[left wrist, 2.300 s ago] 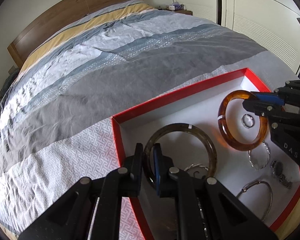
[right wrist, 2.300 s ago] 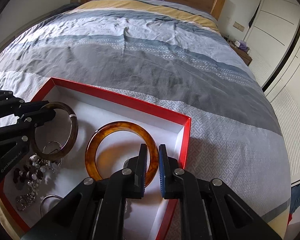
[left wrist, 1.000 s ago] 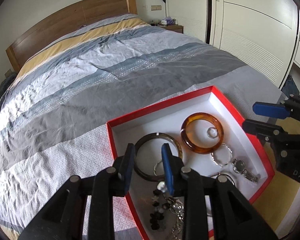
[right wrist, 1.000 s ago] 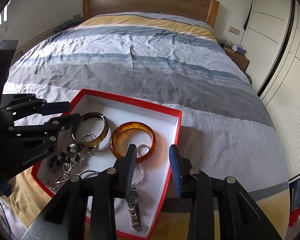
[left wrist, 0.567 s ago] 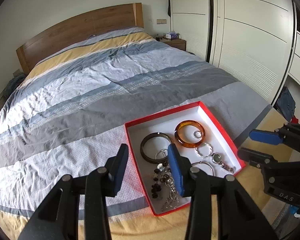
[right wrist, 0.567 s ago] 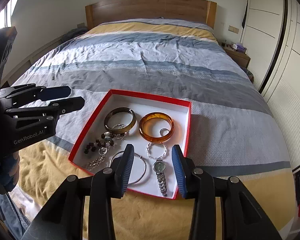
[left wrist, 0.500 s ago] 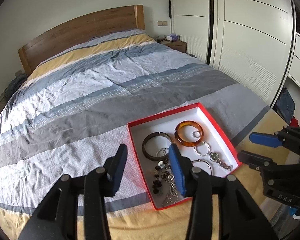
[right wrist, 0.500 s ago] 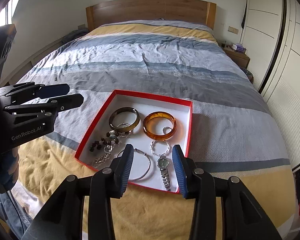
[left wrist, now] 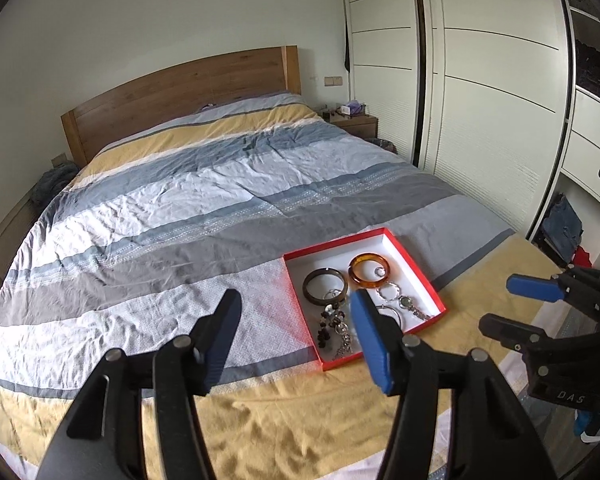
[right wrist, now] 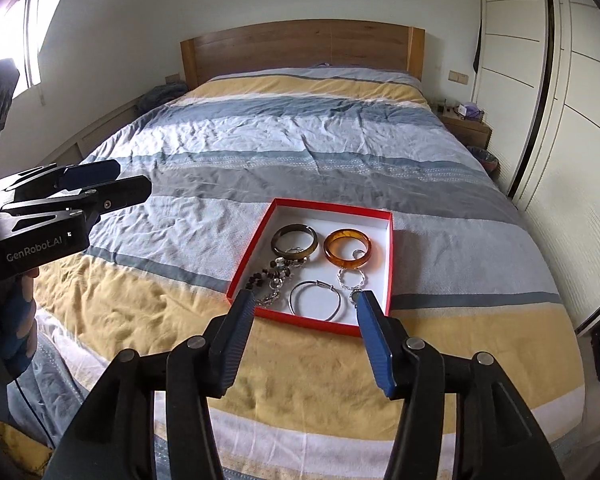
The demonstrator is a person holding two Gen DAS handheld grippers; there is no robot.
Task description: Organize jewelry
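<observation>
Right wrist view: both grippers (right wrist: 304, 316) (right wrist: 100, 184) hang empty with fingers wide, well off the box (right wrist: 389, 264) near the bed's (right wrist: 300, 152) foot edge; I'd leave it undisturbed.

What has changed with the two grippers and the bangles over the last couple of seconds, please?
The left gripper let go of the dark bangle and the right gripper let go of the amber bangle; both opened wide and pulled back from the bed. The bangles and other jewelry stayed in the red box.
</observation>
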